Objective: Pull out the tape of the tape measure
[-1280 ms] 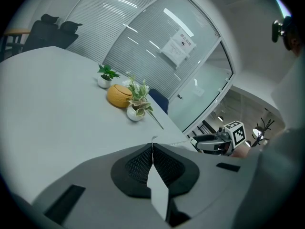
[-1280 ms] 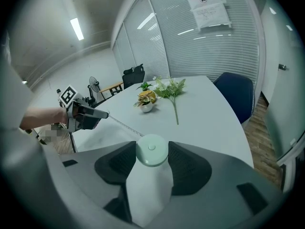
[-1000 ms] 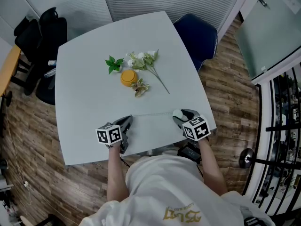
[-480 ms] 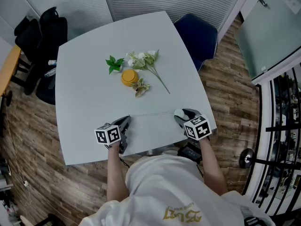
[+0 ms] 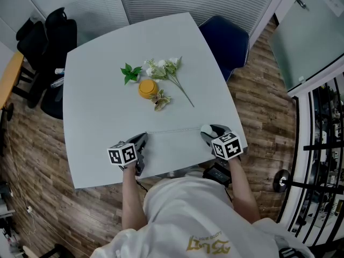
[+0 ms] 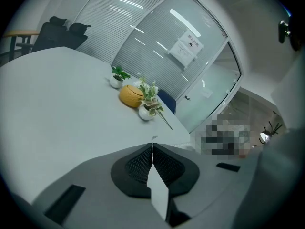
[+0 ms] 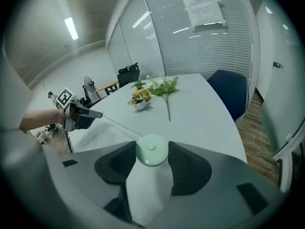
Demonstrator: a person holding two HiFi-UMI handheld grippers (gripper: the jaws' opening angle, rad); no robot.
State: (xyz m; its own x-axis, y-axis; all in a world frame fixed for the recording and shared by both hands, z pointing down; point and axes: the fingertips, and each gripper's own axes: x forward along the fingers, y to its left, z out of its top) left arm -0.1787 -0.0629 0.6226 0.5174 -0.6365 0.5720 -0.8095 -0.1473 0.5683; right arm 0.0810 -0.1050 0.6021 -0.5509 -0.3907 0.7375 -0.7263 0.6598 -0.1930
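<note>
I'm pinching tape end in shut left fingers; right fingers gripping tape measure, edging further from left ones (tape lengthening slightly).

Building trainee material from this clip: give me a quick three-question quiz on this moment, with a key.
1. True or false: the tape stretches from the left gripper to the right gripper.
2. What does the right gripper hold? A) the tape measure case B) the tape's loose end C) nothing
3. Fill in: the left gripper's jaws are ____ on the tape's end.
Key: 1 true; 2 A; 3 shut.
</note>
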